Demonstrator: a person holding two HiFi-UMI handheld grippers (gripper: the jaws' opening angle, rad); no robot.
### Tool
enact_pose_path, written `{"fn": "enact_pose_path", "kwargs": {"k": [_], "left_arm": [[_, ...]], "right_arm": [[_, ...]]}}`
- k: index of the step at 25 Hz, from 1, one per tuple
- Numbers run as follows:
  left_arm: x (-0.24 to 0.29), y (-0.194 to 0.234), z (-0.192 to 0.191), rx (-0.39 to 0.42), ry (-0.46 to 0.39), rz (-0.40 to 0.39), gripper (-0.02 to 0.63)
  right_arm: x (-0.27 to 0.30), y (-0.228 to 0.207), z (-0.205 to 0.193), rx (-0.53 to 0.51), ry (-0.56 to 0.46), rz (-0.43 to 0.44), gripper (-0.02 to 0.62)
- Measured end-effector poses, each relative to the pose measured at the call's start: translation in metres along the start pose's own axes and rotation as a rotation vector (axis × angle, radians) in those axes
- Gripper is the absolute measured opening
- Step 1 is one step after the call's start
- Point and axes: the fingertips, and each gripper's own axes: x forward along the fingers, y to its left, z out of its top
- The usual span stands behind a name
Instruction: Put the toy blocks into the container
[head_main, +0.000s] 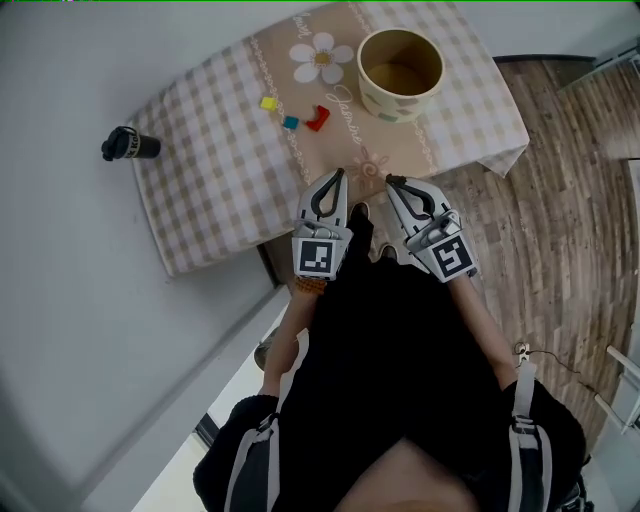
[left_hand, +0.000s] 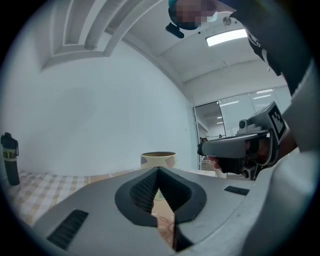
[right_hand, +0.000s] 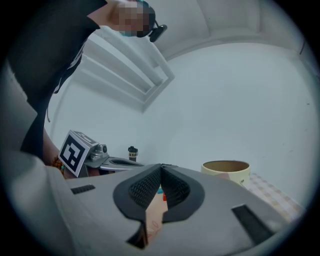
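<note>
While the left hand-held gripper (head_main: 338, 174) and right hand-held gripper (head_main: 391, 181) hover empty, jaws pressed together, yellow, teal and red toy blocks (head_main: 290, 122) lie on the checked-cloth worktop (head_main: 215, 190) beside the round cream container (head_main: 388, 101).

Only cursive lettering on the tablecloth (head_main: 215, 170) shows, perhaps reading "Jeanne", too small to be sure.

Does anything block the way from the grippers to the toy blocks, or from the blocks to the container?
Nothing visible does. The yellow block, teal block and red block lie on open tablecloth, left of the container and ahead of the shut, empty left gripper and right gripper. The black bottle stands far aside.
</note>
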Motion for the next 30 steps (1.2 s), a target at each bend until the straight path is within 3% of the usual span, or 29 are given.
{"fn": "enact_pose_path", "kwargs": {"k": [7, 16, 18, 22, 25, 30], "left_arm": [[0.030, 0.056, -0.032, -0.051, 0.024, -0.006, 0.000], [0.053, 0.097, -0.081, -0.058, 0.029, -0.092, 0.002], [0.056, 0.102, -0.092, -0.070, 0.045, -0.085, 0.002], [0.067, 0.112, -0.114, -0.101, 0.073, -0.045, 0.002], [0.074, 0.119, -0.118, -0.104, 0.074, -0.027, 0.002], [0.075, 0.131, -0.134, -0.175, 0.110, 0.023, 0.002]], "right_arm": [[0.066, -0.021, -0.008, -0.032, 0.057, -0.046, 0.000], [0.135, -0.029, -0.049, -0.077, 0.189, -0.101, 0.002], [0.149, -0.030, -0.063, -0.068, 0.215, -0.094, 0.063], [0.176, -0.040, -0.087, -0.038, 0.232, -0.076, 0.080], [0.188, -0.044, -0.113, 0.026, 0.289, -0.046, 0.183], [0.201, -0.037, -0.137, -0.027, 0.348, 0.010, 0.197]]}}
